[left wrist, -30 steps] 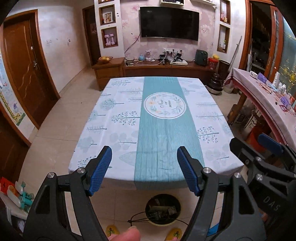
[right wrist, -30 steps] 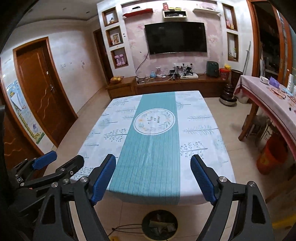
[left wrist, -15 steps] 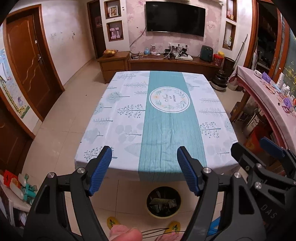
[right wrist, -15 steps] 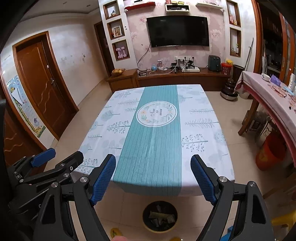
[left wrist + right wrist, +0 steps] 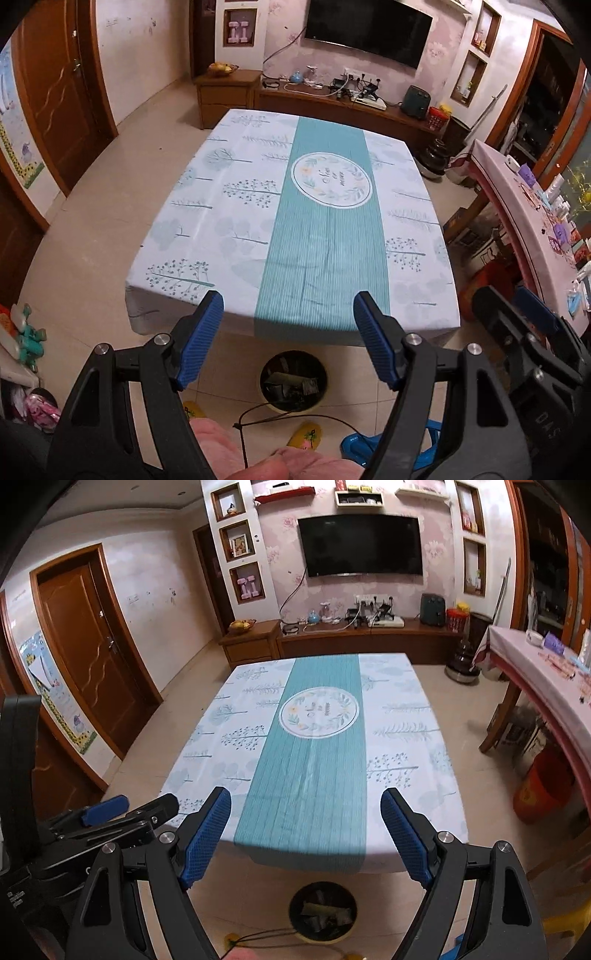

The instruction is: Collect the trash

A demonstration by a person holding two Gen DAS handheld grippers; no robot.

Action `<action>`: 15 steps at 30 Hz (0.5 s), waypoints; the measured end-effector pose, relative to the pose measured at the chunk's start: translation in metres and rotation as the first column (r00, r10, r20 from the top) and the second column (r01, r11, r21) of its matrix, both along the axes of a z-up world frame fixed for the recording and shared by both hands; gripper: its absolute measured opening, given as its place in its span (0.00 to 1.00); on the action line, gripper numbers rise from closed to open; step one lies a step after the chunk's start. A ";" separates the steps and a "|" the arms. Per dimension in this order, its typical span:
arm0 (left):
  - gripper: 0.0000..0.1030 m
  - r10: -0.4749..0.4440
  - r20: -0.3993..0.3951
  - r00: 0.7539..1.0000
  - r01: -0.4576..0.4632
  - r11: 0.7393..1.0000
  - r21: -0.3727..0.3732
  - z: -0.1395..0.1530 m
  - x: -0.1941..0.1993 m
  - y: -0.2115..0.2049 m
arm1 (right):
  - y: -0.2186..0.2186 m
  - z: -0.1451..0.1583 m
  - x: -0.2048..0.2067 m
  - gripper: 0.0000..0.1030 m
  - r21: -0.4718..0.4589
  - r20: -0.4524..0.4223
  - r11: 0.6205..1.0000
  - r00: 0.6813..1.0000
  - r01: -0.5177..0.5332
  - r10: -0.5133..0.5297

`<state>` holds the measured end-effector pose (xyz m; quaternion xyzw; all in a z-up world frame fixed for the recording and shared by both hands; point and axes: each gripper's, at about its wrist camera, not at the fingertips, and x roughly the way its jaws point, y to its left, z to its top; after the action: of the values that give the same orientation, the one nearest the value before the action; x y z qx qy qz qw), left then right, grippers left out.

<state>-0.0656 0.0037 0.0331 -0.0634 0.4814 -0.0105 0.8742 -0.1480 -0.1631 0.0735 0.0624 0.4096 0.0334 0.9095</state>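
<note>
Trash (image 5: 293, 384) lies in the bin (image 5: 322, 397) on the floor just before the table (image 5: 192, 221), so both the left gripper (image 5: 288, 338) and right gripper (image 5: 306, 836) hang spread and empty above it.

Left gripper (image 5: 288, 314) over the near table edge, jaws wide apart, nothing between them.

I'm looking down at the table (image 5: 207, 206) with its teal-striped cloth; on the floor just below its near edge sits the round trash bin (image 5: 293, 381), dark scraps inside. A thin cord (image 5: 258, 411) trails by the bin, and the right gripper (image 5: 517, 332) shows at the right.
</note>
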 end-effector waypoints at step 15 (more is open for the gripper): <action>0.68 -0.013 -0.033 0.999 0.014 1.000 0.021 -0.013 0.021 -0.015 | -0.010 -0.013 0.019 0.82 0.004 -0.051 1.000 0.999 0.017 -0.016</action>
<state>-0.0446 -0.0115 0.0202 -0.0511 0.4962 -0.0102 0.8667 -0.1291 -0.1731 0.0607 0.0688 0.4320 0.0252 0.8989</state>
